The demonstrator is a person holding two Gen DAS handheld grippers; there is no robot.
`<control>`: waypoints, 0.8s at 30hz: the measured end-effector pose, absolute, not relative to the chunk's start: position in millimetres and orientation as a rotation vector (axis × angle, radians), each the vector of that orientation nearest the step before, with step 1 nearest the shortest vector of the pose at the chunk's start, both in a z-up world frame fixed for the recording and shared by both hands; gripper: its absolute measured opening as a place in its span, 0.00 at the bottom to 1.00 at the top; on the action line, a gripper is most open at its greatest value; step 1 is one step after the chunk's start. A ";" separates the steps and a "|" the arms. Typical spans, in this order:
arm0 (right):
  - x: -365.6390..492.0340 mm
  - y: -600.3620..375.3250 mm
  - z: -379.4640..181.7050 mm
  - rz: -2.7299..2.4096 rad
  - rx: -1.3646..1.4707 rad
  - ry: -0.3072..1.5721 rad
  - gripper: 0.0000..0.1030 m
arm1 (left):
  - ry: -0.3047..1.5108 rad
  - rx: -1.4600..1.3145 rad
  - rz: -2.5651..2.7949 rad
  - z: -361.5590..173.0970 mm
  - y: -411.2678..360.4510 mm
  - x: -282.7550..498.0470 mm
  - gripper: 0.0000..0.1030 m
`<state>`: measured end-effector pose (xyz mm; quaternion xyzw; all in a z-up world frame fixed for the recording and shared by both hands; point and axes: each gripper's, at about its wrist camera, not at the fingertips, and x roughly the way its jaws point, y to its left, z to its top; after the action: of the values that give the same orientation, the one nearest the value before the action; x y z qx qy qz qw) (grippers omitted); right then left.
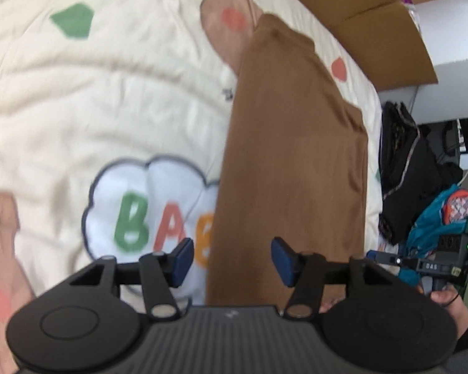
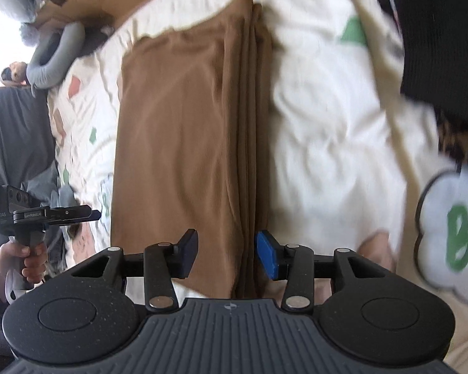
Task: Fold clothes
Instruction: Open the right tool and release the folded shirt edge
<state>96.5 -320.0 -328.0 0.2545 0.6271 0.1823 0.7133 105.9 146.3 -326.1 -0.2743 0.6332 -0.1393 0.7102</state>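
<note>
Folded brown garment (image 1: 291,168) on cream blanket (image 1: 109,93), cardboard (image 1: 374,15) beyond

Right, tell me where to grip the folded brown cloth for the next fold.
Grip the near short end of the folded brown cloth, at both corners, coming in from the near end. It lies as a long strip running away from both grippers, so that end probably folds over easily.

Below me, a cream quilt (image 1: 109,99) with coloured shapes and a cloud patch (image 1: 153,205); a folded brown cloth (image 2: 184,143) lies flat on it.
</note>
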 end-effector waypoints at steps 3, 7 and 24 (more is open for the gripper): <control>108.5 -326.0 -326.4 0.380 0.589 1.355 0.54 | 1.376 -0.571 -0.303 -323.6 140.6 118.0 0.64; 126.0 -326.6 -325.7 0.352 0.570 1.314 0.58 | 1.349 -0.568 -0.297 -325.2 136.4 138.4 0.64; 188.7 -315.8 -339.1 0.255 0.563 1.180 0.66 | 1.261 -0.514 -0.301 -335.9 126.8 228.7 0.68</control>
<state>188.7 -315.8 -339.1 0.2613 0.5474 0.1185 0.7861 228.7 126.8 -335.9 -0.2368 0.5807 -0.1387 0.7665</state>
